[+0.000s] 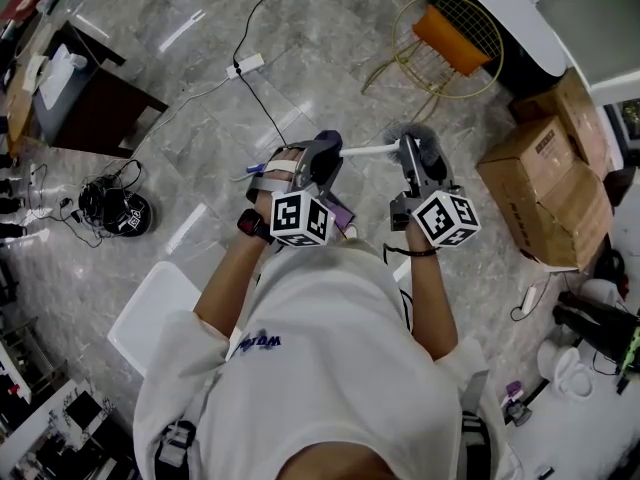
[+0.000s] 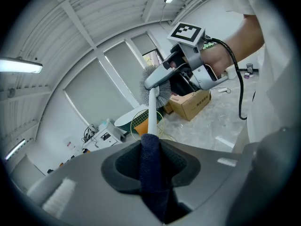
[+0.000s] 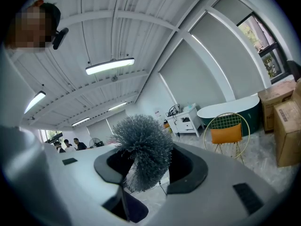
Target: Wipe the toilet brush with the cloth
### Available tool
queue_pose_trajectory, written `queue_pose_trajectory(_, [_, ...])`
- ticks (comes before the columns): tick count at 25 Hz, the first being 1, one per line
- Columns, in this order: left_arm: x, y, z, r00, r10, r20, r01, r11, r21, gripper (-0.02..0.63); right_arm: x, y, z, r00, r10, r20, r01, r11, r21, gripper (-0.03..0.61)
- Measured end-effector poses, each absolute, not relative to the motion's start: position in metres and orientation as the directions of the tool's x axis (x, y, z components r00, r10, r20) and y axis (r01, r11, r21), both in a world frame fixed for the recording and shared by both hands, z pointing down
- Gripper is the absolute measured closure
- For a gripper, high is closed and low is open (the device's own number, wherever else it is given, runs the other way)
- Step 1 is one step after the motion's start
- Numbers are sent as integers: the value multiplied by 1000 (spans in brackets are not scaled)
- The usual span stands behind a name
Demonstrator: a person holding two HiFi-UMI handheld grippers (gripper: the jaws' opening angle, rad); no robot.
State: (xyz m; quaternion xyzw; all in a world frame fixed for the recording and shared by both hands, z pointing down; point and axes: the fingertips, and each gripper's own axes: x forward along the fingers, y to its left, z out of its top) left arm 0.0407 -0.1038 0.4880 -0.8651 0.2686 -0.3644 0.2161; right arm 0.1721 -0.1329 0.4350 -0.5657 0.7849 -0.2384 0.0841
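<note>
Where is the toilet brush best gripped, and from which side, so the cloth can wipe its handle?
Grip the toilet brush at its bristle head, crosswise to the handle, as the right gripper does; the straight handle then juts free for the cloth.

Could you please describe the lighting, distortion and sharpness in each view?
Head view: even light, pale glare streaks on the floor, edges bent by the wide lens. Left gripper view: strong fisheye with dark corners; the dark cloth shows little detail. Right gripper view: same fisheye; the toilet brush bristles are sharp, strip light blown out.
</note>
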Motion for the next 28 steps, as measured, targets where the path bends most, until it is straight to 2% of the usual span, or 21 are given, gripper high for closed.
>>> queue_pose_trajectory(28, [41,-102,500,588,-612,528,-285,-768,-573,514,196,-128,446,-315,-935,162,-840,195,-507,371])
